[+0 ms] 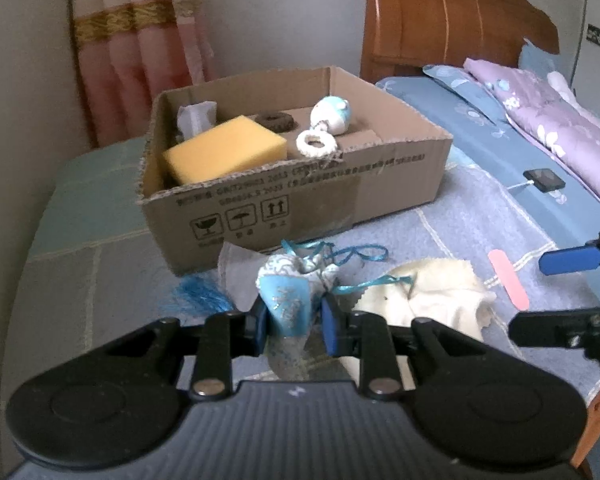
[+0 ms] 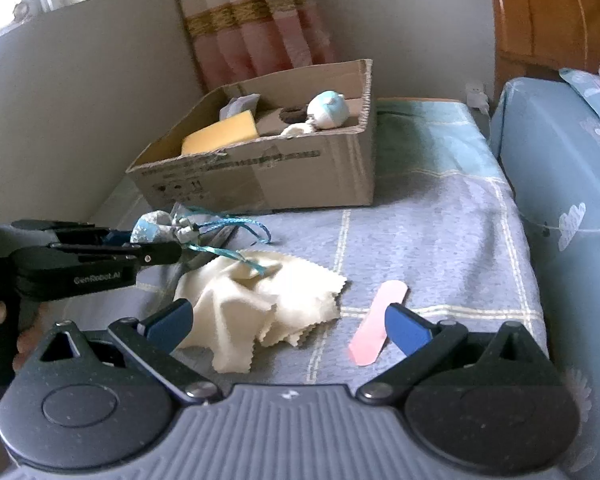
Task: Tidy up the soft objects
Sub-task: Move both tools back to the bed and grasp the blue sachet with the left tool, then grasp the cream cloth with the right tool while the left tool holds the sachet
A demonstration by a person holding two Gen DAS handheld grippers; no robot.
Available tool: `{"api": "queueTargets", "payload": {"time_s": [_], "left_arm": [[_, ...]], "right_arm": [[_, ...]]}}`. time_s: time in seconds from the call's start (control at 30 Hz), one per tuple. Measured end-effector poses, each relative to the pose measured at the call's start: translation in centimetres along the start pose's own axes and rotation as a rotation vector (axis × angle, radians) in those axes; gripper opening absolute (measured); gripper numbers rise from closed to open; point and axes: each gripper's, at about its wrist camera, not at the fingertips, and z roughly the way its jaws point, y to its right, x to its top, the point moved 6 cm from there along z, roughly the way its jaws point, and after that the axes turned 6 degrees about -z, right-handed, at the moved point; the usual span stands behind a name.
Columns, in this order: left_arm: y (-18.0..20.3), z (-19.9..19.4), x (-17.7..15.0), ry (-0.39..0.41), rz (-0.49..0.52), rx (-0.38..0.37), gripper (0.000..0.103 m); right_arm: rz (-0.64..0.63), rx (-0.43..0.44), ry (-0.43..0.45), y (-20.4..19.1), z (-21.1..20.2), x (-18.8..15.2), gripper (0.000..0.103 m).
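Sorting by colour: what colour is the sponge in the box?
Yellow; the sponge shows best in the left wrist view.

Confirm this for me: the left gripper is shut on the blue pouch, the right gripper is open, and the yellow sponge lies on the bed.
Wrong on the sponge. The left wrist view shows the yellow sponge inside the cardboard box, not on the bed. The left gripper is shut on the blue pouch; the right gripper is open.

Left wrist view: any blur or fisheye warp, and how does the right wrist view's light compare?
Left wrist view: soft all over, the print on the cardboard box smeared, the pouch in the left gripper blurred; edges bow, corners dark. Right wrist view: window glare top left, soft shadow under the cream cloth; the right gripper is fairly sharp.
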Motion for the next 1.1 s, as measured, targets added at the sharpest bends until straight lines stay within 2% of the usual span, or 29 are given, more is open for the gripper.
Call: {"api": "queueTargets", "payload": {"time_s": [0.2, 0.33, 0.47, 0.6, 0.9, 1.1], "left_arm": [[-0.6, -0.9, 0.2, 0.020, -0.027, 0.009, 0.025], [-0.7, -1.0, 0.4, 0.027, -0.031, 0.018, 0.025], [-0.8, -1.1, 0.5, 0.034, -0.035, 0.016, 0.025], [-1.1, -1.2, 0.6, 0.041, -0.038, 0.015, 0.025], [-1.2, -0.9, 0.5, 0.027, -0.035, 0.007, 0.025], [-0.8, -0.8, 0.4, 0.023, -0.025, 0.000, 0.025]], "right_arm": [[-0.069, 0.018, -0.006, -1.5, 0.6, 0.0, 0.103], [-0.160, 0.021, -0.007, -3.1, 1.6, 0.1, 0.103], [-0.210, 0.036, -0.036, -4.3, 3.2, 0.0, 0.103], [-0.251, 0.014, -0.056, -4.7, 4.5, -0.2, 0.103], [-0.249, -0.065, -0.083, -3.6, 6.7, 0.0, 0.103], [-0.248, -0.074, -0.088, -3.4, 7.5, 0.3, 0.103]]}}
